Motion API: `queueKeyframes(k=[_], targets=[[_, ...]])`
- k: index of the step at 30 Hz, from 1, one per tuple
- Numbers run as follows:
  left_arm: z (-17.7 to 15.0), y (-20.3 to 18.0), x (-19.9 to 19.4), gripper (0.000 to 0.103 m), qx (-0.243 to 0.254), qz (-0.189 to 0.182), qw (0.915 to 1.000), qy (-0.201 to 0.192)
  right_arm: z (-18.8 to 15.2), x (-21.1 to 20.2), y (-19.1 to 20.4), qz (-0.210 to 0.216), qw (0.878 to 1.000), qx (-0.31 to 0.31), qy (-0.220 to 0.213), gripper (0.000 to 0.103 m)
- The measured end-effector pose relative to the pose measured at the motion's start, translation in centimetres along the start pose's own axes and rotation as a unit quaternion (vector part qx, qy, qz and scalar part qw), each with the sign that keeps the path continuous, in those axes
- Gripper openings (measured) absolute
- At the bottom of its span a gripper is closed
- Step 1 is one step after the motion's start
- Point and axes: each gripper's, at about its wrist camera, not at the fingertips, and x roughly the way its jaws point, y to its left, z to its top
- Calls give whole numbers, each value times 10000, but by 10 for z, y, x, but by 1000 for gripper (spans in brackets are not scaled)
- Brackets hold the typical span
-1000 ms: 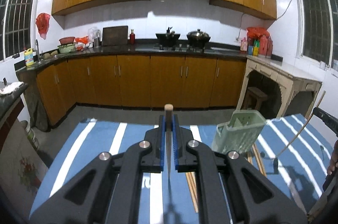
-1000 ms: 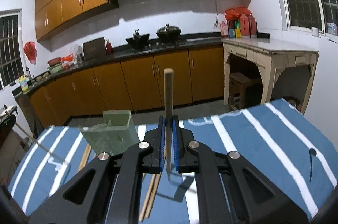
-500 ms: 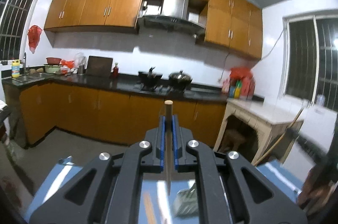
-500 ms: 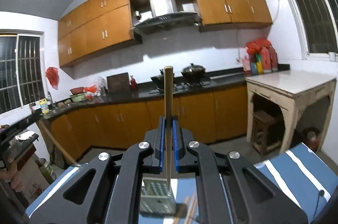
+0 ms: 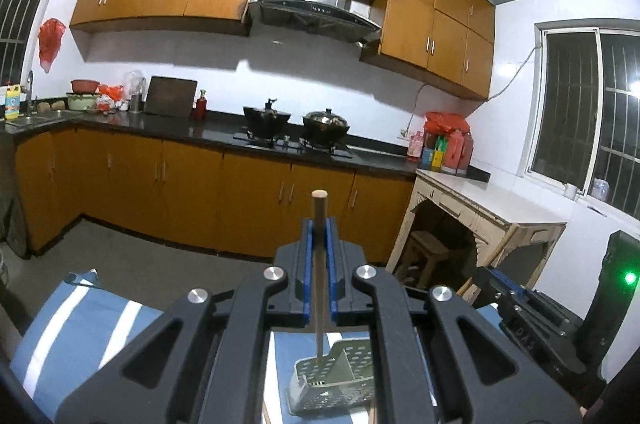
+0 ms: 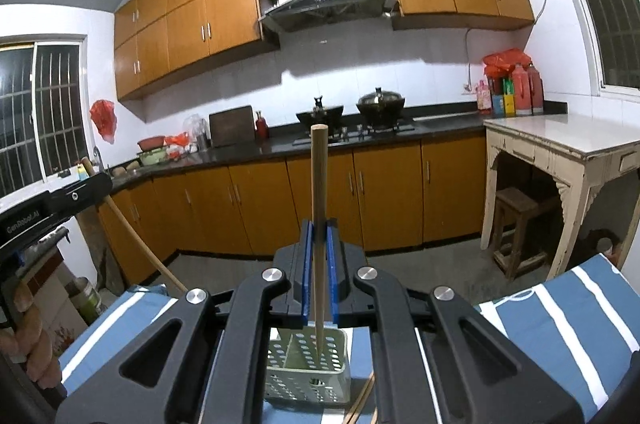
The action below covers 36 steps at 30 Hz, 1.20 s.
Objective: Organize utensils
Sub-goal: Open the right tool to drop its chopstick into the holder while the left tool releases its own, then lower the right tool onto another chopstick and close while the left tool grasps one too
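Observation:
My left gripper (image 5: pixel 319 236) is shut on a wooden chopstick (image 5: pixel 319 276) that stands upright; its lower tip hangs over the pale green perforated utensil basket (image 5: pixel 334 382) on the blue striped cloth (image 5: pixel 80 328). My right gripper (image 6: pixel 319 236) is shut on a second, longer chopstick (image 6: pixel 319 208), whose tip reaches down into the same basket (image 6: pixel 306 372), seen from the other side. More chopsticks (image 6: pixel 362 402) lie on the cloth beside the basket. The left gripper body (image 6: pixel 48 208) with its chopstick shows at the left of the right wrist view.
Beyond the table are orange kitchen cabinets (image 5: pixel 192 192), a dark counter with two black woks (image 5: pixel 296 122), and a white side table (image 6: pixel 560 152) with a wooden stool (image 6: pixel 520 224) under it. A person's hand (image 6: pixel 28 340) holds the left gripper handle.
Both grippers have risen and tilted up with their chopsticks. The basket has slid from ahead of the jaws to under them, and the chopstick tips now hang over or in it.

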Motion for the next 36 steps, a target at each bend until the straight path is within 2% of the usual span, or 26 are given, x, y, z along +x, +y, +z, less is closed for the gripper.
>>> queueKeyframes(k=[13,15,16,18,20,24,30,33,36], targets=[[-34,5,27,8,58,88,9983,569,-21,20,-1,22,9988,90,488,8],[-36,8,27,13,56,111,9980,625,-22,21,-1,38,9985,106,533,10],[-36,9,26,16,56,134,9979,632,-21,20,-1,9,9985,100,541,12],[-36,12,23,26,30,178,9979,624,-19,18,-2,-37,9985,94,537,30],[-35,14,18,29,-9,201,9980,595,-20,15,-2,-79,9988,86,484,39],[-31,18,5,36,-79,275,9983,510,-14,3,-3,-131,9991,84,383,42],[-28,28,-29,41,-141,406,9986,296,-10,-25,-10,-205,9994,153,219,46],[-35,35,-48,42,-118,522,9983,239,-17,-40,-16,-307,9991,168,245,48],[-52,42,-66,46,35,730,9970,255,-38,-50,-26,-459,9978,183,452,49]])
